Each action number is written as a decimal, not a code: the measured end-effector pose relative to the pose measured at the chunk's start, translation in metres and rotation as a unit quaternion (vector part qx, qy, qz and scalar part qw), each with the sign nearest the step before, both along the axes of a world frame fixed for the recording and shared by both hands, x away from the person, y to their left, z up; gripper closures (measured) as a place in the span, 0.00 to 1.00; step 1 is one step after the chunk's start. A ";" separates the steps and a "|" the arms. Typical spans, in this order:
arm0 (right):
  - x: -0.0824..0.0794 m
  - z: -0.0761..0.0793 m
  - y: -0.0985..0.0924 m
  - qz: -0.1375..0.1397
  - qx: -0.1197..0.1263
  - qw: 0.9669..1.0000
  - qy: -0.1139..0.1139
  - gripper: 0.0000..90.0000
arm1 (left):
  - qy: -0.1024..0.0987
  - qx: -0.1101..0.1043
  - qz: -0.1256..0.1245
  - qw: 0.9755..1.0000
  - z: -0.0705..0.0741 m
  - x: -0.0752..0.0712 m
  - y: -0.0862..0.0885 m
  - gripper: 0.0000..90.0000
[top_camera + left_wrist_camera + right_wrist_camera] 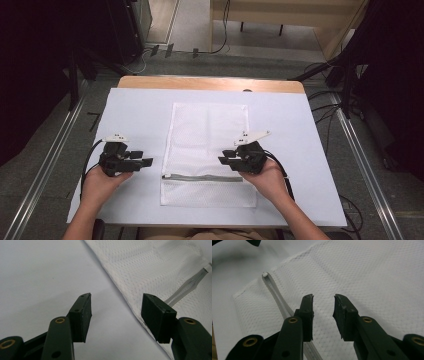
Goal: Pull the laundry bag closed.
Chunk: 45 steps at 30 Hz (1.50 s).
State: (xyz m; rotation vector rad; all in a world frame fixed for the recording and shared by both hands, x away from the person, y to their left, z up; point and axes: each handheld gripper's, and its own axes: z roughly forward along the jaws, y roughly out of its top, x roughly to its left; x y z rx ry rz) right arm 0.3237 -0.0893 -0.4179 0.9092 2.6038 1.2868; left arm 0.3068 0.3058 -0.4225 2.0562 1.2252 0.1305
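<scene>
A white sheet [135,115] is spread over the table. At its middle a white mesh bag [207,135] lies flat, its zipper [202,177] near the front. It is judged light and limp, best pinched at a hem. The left gripper [147,161] beside it and the right gripper [222,159] over it are held apart, empty.

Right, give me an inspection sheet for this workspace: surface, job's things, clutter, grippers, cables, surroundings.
Surface: white sheet covering a wooden table, flat.
Job's things: white mesh bag lying flat mid-table, its grey zipper running across near the person's end.
Clutter: nothing seen on the sheet.
Grippers: left gripper open, beside the bag's left edge; right gripper open, over the bag's right side. Neither holds anything.
Cables: a black cable trails from the left gripper, another from the right; more cables on the floor.
Surroundings: grey floor, metal rails either side, dark equipment at both edges.
</scene>
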 end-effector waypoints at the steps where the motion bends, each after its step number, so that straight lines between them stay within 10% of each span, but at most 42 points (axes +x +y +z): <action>1: 0.000 0.000 0.003 0.003 0.000 1.000 0.000 0.78 | 0.000 -0.001 0.000 1.000 0.000 0.000 0.000 0.47; 45: -0.012 -0.019 0.101 0.095 0.008 0.995 0.035 0.83 | -0.007 -0.005 0.003 1.000 0.002 0.003 0.004 0.47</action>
